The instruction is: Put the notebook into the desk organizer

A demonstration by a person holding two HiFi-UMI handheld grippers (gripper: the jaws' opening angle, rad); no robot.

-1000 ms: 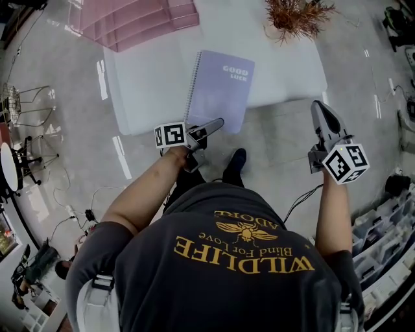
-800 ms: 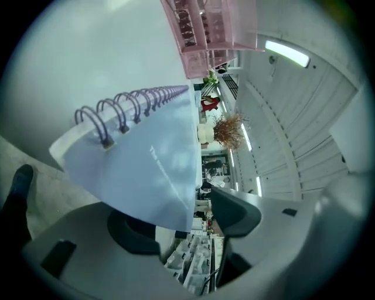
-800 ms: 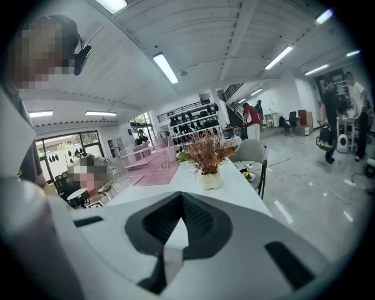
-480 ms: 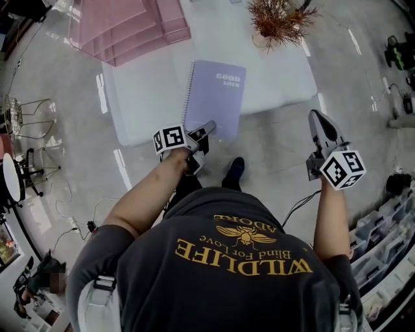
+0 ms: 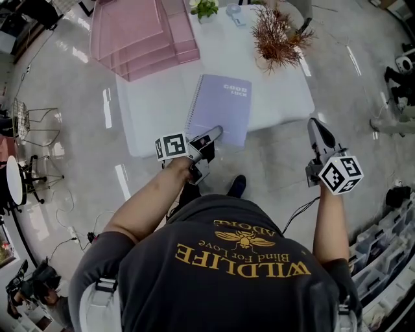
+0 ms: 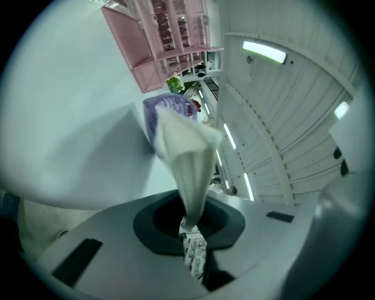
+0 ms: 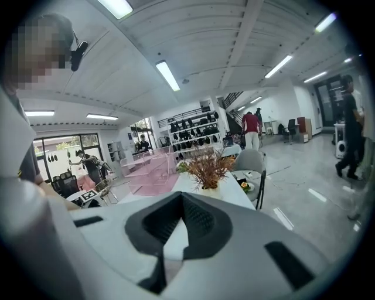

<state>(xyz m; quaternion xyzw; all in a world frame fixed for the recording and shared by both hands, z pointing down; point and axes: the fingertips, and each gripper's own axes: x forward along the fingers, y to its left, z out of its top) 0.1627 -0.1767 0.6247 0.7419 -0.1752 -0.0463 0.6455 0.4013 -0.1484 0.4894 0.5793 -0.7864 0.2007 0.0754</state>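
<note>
Your left gripper (image 5: pixel 214 133) is clamped on the notebook (image 5: pixel 222 104). Its jaws have just been closing, and the left gripper view shows them pinched on the cream page edges, with the lilac cover rising beyond them. The grip is on the notebook's near edge, right at the near edge of the white table (image 5: pixel 146 110). I cannot tell whether the notebook's far edge touches the table top.

Your right gripper (image 5: pixel 316 125) has its jaws together with nothing between them. It hangs over the floor (image 5: pixel 363 97) just off the table's near right corner and points toward the table without touching it.

The notebook lies over the near middle of the table, with its spiral binding along its left side. White letters on the cover read "GOOD LUCK", at the corner farthest from you on the right.

The desk organizer (image 5: pixel 139 32), a stack of clear pink tiers, stands at the table's far left corner, well apart from the notebook. A rust-coloured dried plant (image 5: pixel 277 31) stands at the table's far right, and a small green plant (image 5: pixel 205 8) sits at the far edge between them.

Your dark shirt (image 5: pixel 194 285) carries yellow print, upside down in the head view: "WILDLIFE", "Blind For Love" and "ADORE"
</note>
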